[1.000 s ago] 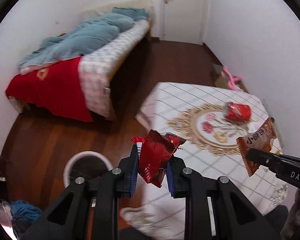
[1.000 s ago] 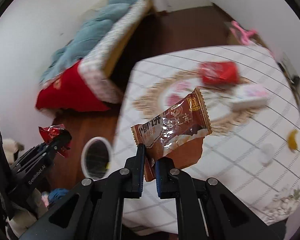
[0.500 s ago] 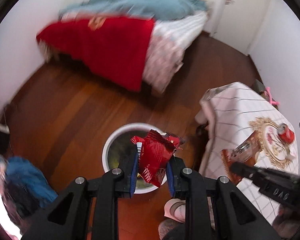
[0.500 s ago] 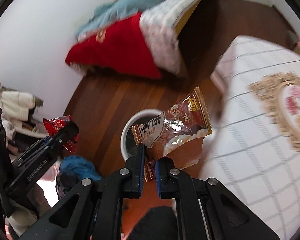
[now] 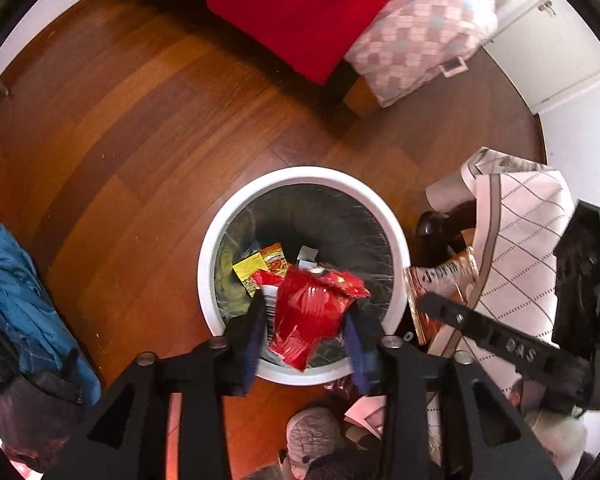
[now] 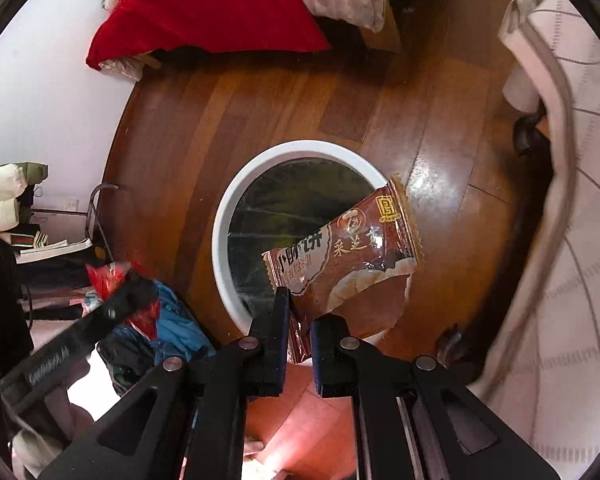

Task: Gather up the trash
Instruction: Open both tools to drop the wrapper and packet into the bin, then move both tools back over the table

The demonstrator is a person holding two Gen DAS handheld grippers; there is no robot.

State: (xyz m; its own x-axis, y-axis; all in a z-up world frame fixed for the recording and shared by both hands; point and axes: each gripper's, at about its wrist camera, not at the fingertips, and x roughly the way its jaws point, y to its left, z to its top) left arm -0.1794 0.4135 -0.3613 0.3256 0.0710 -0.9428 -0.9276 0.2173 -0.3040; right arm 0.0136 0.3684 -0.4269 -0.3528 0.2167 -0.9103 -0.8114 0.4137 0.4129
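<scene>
My left gripper hangs over a round white trash bin on the wooden floor. Its jaws have spread and a crumpled red wrapper sits loose between them, above yellow and orange trash inside the bin. My right gripper is shut on a brown snack wrapper and holds it over the near right rim of the same bin. The right gripper and its brown wrapper also show at the right of the left wrist view.
A bed with a red blanket stands beyond the bin. A table with a white checked cloth stands at the right, close to the bin. Blue clothing lies on the floor at the left.
Both grippers swung from the table to above the bin and came closer to it. The left jaws have opened, and the red wrapper is no longer pinched.
</scene>
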